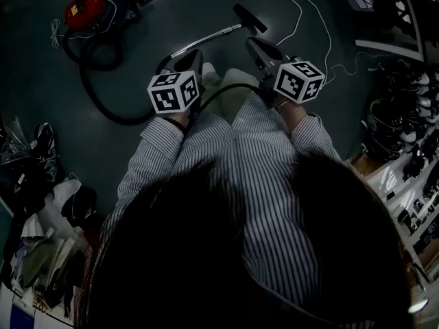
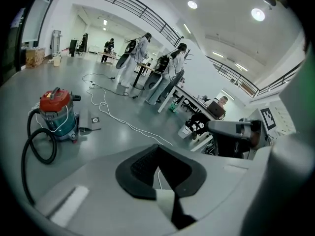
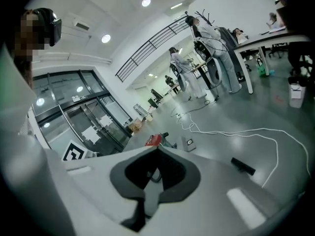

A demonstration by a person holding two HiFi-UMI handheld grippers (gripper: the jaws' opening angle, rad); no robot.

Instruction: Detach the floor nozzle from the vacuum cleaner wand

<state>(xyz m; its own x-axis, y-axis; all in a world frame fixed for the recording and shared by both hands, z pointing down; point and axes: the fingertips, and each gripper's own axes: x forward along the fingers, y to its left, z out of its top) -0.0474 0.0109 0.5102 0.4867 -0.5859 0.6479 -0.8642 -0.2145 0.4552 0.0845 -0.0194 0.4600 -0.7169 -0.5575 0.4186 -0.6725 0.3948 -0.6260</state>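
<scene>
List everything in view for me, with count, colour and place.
vacuum cleaner: one, red lid, teal body, floor at far left
hose: one, black, loops from the vacuum cleaner toward the wand
wand: one, silver, lying on the floor ahead of the grippers
floor nozzle: one, black, at the wand's far end
cable: at least one, white, trailing across the floor at right
shelves: dark items, right edge
pile of bags and cloth: mixed colours, lower left
people: several, pale clothing, by distant tables
shirt: one, striped, on the person
left gripper: grey, shut, empty
right gripper: grey, shut, empty
</scene>
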